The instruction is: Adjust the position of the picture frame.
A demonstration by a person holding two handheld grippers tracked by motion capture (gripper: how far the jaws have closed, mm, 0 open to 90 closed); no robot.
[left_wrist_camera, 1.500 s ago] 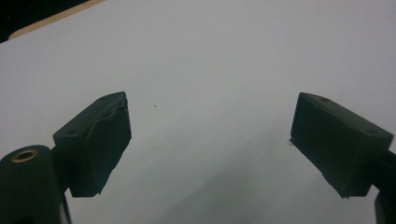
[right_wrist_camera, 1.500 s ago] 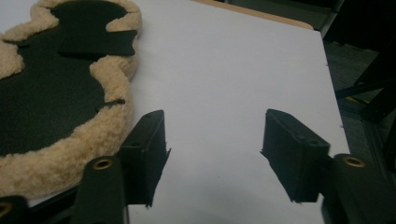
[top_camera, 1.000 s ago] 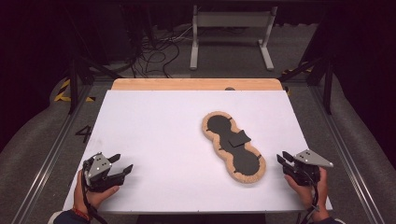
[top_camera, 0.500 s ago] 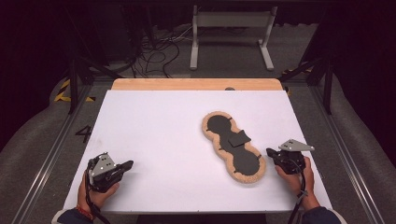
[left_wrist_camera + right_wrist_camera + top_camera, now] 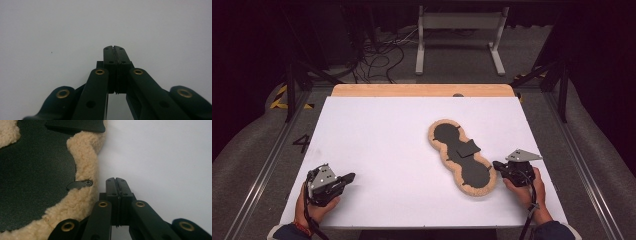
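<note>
My right gripper sits with jaws together, empty, just beside the fleece pad's near end on the table. I'd open wide first, then bite its woolly rim squarely. My left gripper, also closed, waits well left of the pad.

Both tools are pretty much all matte black: the left black two-jaw tool and the right black two-jaw tool have flat linkage arms pinned with brass-coloured rivets, plus small dark screw holes along the jaws. Each carries a grey three-cornered plate on top and trails a black cable. Dark blue sleeves, and a reddish band at the left wrist.
</note>
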